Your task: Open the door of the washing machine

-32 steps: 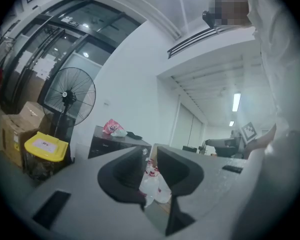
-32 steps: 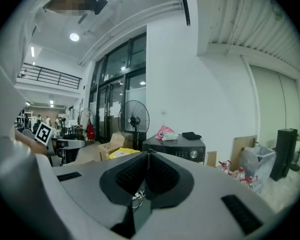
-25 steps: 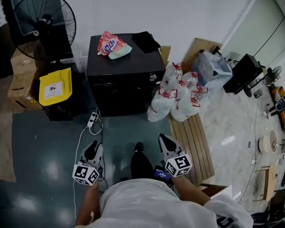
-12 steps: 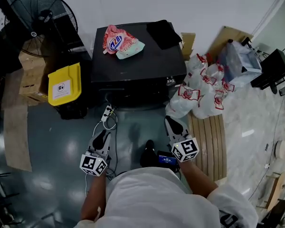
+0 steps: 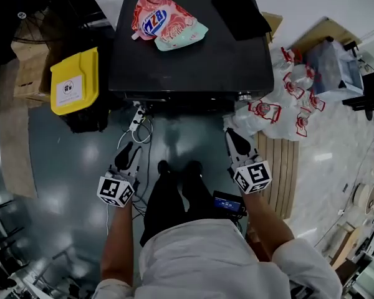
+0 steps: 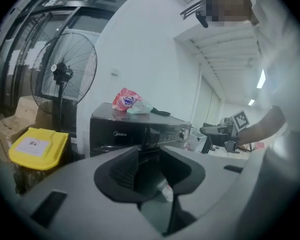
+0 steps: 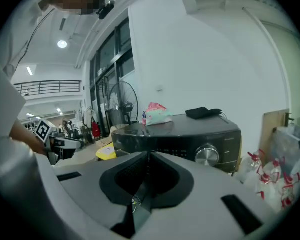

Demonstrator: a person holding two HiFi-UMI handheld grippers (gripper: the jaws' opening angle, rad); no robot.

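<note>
On the grey floor [image 5: 62,161] the washing machine [image 5: 190,48] stands just ahead of me. My left gripper [image 5: 127,149] fingers have just been opening on nothing; my right gripper [image 5: 232,136] fingers are pressed together, empty. Reaching low, I might snag the cable [image 5: 143,131].

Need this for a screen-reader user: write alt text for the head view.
From above, a person stands facing a black washing machine, holding the left gripper and right gripper low before it, nothing between either's fingers; the left's have just been opening. A pink pouch and black cloth lie on its top.
</note>
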